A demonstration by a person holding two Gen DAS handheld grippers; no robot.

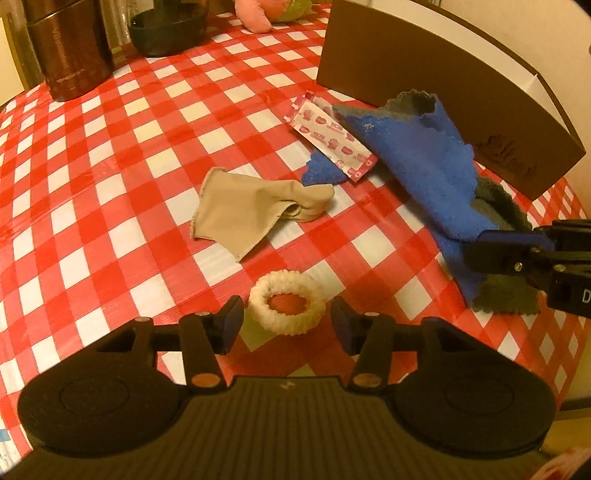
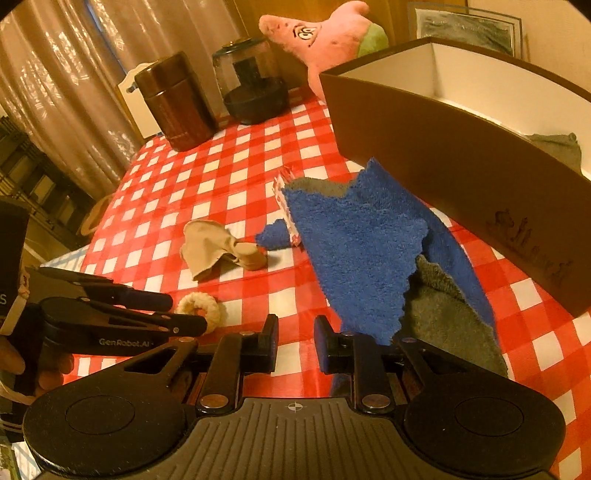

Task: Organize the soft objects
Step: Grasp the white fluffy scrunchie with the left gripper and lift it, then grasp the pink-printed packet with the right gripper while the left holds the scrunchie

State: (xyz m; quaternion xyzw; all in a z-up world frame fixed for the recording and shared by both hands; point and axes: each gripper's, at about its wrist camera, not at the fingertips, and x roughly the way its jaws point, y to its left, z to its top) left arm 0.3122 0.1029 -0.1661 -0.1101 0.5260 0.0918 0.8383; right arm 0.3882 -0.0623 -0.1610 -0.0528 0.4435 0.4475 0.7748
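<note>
Straddling the cream scrunchie (image 1: 286,308) lying on the checked surface (image 1: 110,177), the left hand-held gripper (image 1: 286,325) stands open for a grasp; the right hand-held gripper (image 2: 295,349), narrowly parted and empty, sits beside the blue cloth (image 2: 354,243).

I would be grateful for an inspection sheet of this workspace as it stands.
Surface: checked tablecloth, flat.
Job's things: scrunchie, beige cloth, and blue-grey cloth against the box; something grey lies inside the box.
Clutter: packet on the blue-grey cloth, canister, bowl, jar, plush.
Grippers: left gripper open, straddling the scrunchie without touching it; right gripper narrowly open at the blue-grey cloth's edge, nothing between the jaws.
Cables: nothing seen.
Surroundings: curtain, framed picture.
</note>
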